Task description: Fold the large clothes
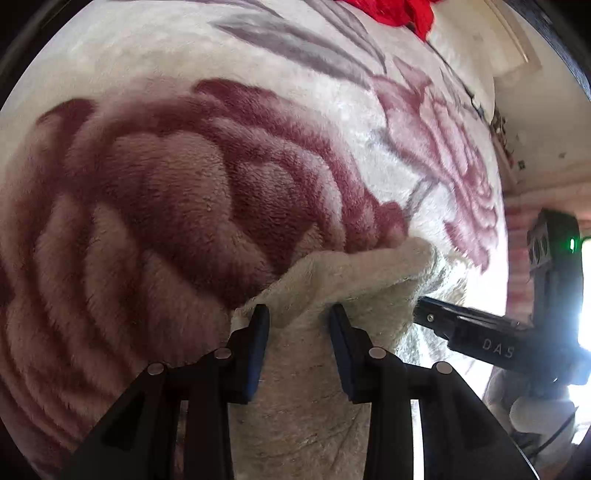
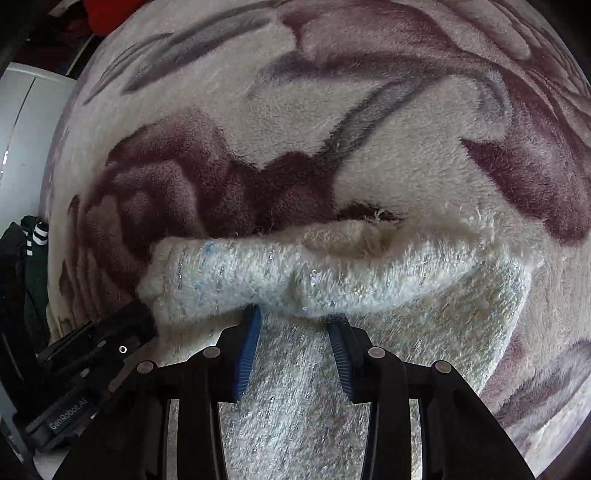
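Observation:
A cream fuzzy knit garment [image 1: 343, 280] with silvery flecks [image 2: 332, 280] lies on a plush rose-patterned blanket [image 1: 166, 192]. My left gripper [image 1: 299, 314] holds a fold of the garment between its blue pads, the jaws partly closed around the bunched cloth. My right gripper [image 2: 297, 317] likewise grips a thick rolled edge of the garment. The right gripper shows at the right of the left wrist view [image 1: 480, 332], and the left gripper shows at the lower left of the right wrist view [image 2: 96, 350]. The two grippers are close together.
The blanket [image 2: 406, 147] covers the whole surface. A red cloth [image 1: 399, 11] lies at the far edge. Dark clothes [image 2: 26, 258] and a white cabinet [image 2: 26, 129] stand beyond the blanket's left side. A wall and bright window are on the right.

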Motion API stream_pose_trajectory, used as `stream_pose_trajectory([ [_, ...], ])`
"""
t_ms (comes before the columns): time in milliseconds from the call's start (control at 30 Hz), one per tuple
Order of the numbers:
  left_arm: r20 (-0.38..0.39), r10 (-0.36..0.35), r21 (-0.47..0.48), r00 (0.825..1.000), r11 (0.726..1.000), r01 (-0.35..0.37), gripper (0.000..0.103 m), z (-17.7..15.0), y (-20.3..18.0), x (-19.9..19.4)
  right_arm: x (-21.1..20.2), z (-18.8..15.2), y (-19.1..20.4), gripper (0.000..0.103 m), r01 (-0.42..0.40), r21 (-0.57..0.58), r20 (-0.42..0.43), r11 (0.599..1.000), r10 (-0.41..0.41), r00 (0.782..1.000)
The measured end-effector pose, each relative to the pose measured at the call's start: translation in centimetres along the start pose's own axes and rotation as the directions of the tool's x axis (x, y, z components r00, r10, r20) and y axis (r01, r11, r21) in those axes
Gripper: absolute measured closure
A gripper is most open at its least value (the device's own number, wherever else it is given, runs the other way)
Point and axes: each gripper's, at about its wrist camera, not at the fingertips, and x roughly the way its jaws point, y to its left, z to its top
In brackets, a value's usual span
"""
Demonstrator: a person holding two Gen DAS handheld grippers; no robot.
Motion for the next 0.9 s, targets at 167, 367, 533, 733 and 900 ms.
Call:
stream_pose_trajectory([
  [167, 0.127, 0.004, 0.082, 0.992, 0.997, -0.014, 0.075, -4.1, -2.5, -8.0, -6.2, -4.9, 0.1, 0.063, -0.061, -0.036, 0.122, 0.997, 0.065, 0.990],
  [367, 0.044, 0.094, 0.083, 0.995, 0.992, -0.098, 0.073, -8.1, -1.6, -4.7, -3.8, -11.3, 0.9, 0.072, -0.119, -0.060, 0.009, 0.991, 0.119, 0.993],
  [533, -0.002, 0.060, -0.031, 0.998, 0.998, -0.060, 0.068, -8.0, 3.1, 0.4, 1.3, -10.5, 2.3, 0.073, -0.018, -0.032, -0.008, 0.999, 0.017, 1.000],
  [733, 0.029, -0.006, 0.008, 1.000, 1.000, 0.005, 0.070, -8.5, 0.6, -4.8, -0.8, -10.3, 2.9, 0.071, -0.026, -0.027, -0.027, 0.999, 0.025, 0.999],
  [900, 0.073, -0.141, -0.017, 0.987, 0.990, 0.143, 0.032, -13.3, 1.4, -10.7, -7.1, -18.2, -2.9, 0.031, -0.230, 0.122, 0.061, 0.965, 0.224, 0.973],
])
